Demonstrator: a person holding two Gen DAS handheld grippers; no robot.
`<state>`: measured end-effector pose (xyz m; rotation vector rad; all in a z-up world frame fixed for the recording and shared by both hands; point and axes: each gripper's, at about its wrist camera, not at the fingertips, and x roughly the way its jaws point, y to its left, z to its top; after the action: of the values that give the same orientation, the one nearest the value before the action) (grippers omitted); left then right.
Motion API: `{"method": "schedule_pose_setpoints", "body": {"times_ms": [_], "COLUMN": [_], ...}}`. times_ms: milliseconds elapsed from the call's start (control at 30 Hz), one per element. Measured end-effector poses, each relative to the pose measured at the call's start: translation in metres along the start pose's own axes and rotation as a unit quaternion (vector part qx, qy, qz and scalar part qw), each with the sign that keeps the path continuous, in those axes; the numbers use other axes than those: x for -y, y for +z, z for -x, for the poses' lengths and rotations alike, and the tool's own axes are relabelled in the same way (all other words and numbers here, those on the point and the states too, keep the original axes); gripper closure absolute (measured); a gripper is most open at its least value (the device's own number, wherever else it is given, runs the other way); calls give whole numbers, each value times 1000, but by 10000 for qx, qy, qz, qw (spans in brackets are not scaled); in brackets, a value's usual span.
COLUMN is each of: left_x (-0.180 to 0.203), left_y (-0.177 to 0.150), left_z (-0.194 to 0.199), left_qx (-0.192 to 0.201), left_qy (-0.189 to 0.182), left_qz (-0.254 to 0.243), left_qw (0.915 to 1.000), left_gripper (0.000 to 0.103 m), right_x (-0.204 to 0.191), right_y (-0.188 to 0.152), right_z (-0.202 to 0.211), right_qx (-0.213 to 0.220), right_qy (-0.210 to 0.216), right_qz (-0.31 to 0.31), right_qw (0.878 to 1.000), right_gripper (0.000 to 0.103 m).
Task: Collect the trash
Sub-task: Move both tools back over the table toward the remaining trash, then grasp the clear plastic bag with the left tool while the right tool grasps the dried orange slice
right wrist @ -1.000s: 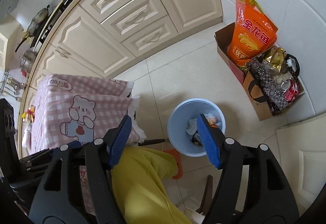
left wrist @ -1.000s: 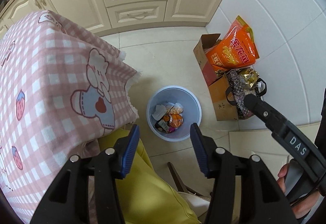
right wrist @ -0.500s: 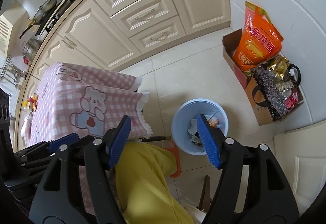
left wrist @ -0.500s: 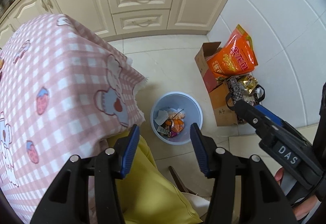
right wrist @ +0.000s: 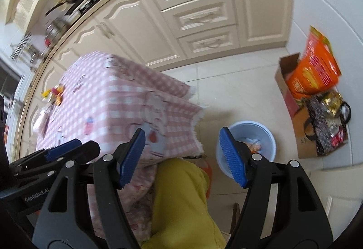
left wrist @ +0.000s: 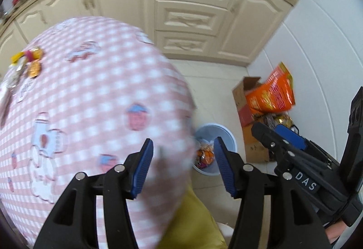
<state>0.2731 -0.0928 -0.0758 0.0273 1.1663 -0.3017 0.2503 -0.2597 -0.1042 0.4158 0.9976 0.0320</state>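
Both tongs, left [left wrist: 182, 168] and right [right wrist: 182, 156], are gaping wide and carrying nothing. The wrappers [left wrist: 28, 62] are lying on the bench [left wrist: 95, 94], far left, nearer the left tongs.

bin [right wrist: 265, 135] right of table [right wrist: 109, 94] | wrappers [left wrist: 29, 63] on table | box [right wrist: 288, 81] beyond bin

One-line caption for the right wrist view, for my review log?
Open right tool above a pink checked tablecloth, with the blue trash bin on the floor and wrappers left on the table.
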Motion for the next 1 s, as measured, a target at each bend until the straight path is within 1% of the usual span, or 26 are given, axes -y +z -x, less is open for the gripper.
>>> {"method": "schedule_pose_setpoints", "body": {"times_ms": [133, 267, 367, 500, 700, 867, 933, 1000], "left_x": [-34, -80, -115, -163, -240, -293, -311, -326], "left_y": [0, -2, -4, -10, -21, -19, -17, -14], "left_z": [14, 29, 39, 48, 58, 65, 68, 69], "left_qx": [139, 288, 376, 467, 515, 569, 584, 601], "left_qy": [216, 338, 468, 628, 916, 1055, 1084, 1063], "left_qz": [229, 593, 865, 1305, 2043, 2424, 2518, 2543], "left_qw": [9994, 9973, 9944, 9884, 9732, 9627, 9599, 9594], "left_gripper": [44, 42, 39, 35, 35, 34, 32, 30], "right_x": [-52, -96, -128, -177, -239, -271, -282, -291], "right_y": [5, 10, 13, 13, 8, 9, 14, 19], "right_z": [-8, -18, -28, -47, -82, -107, -117, -126], "right_qx": [10, -27, -98, -240, -568, -830, -896, -946], "right_qy": [98, 252, 370, 551, 678, 757, 765, 768], "right_qz": [604, 982, 1250, 1628, 2155, 2342, 2389, 2407], "right_qw": [9981, 9948, 9914, 9848, 9725, 9657, 9639, 9629], "right_gripper": [32, 32, 32, 29, 28, 28, 28, 28]}}
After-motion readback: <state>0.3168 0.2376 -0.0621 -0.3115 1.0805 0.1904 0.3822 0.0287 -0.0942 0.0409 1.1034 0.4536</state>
